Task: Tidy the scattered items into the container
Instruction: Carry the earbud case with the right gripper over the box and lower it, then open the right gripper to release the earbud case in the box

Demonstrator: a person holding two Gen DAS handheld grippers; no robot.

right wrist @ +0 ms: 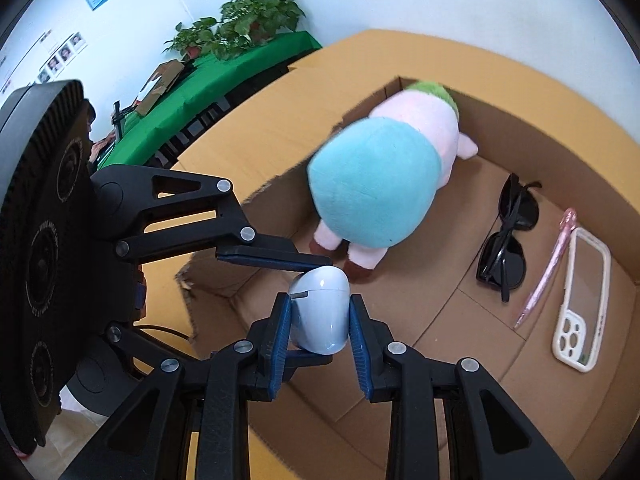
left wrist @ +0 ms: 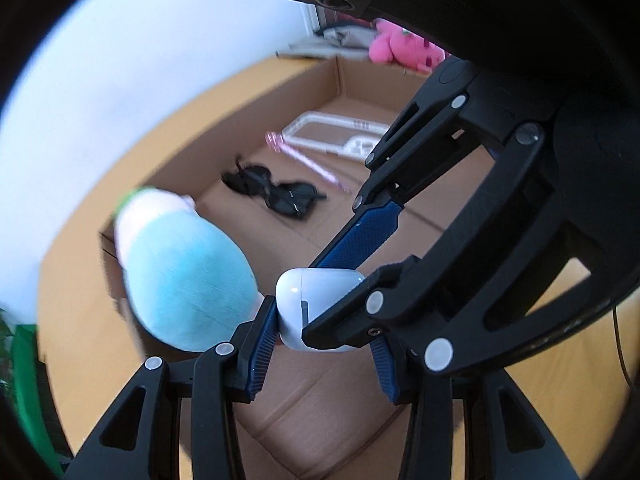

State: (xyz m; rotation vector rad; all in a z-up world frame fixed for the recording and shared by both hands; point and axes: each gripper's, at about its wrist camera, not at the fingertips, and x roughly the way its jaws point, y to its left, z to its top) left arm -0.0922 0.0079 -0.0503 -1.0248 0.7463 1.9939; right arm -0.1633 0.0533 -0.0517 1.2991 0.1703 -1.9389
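We are finding the white earbud case (right wrist: 319, 312) suspended above the open cardboard box (right wrist: 520, 120), over its near end, and it is being gripped from two directions at once. In the right wrist view the right gripper (right wrist: 319, 322) is pressing its blue pads against the case's two sides, so its jaws are clamped on the case. The left gripper (right wrist: 296, 308) is reaching in from the left of that view, one finger lying across the top of the case and the other showing beneath it. In the left wrist view the left gripper (left wrist: 320, 340) is likewise pinching the earbud case (left wrist: 310, 304) between its blue pads, jaws clamped, while the right gripper (left wrist: 344, 292) is crossing in from the upper right and covering part of the case.

Moving outward, we are noting a plush toy (right wrist: 384, 180) with a turquoise body, pale pink limbs and green top standing head-down in the box's far left corner, just beyond the case. This toy (left wrist: 180, 272) is appearing blurred in the left wrist view. On the box floor, black sunglasses (right wrist: 506, 240) are lying folded, a pink pen (right wrist: 548, 264) is lying just beside them, and a clear phone case (right wrist: 584, 300) with a white rim is lying next to the pen.

Beyond the box, the orange table (right wrist: 280, 128) is carrying it, and a green-covered table (right wrist: 224, 76) with potted plants (right wrist: 248, 16) is standing against the wall.
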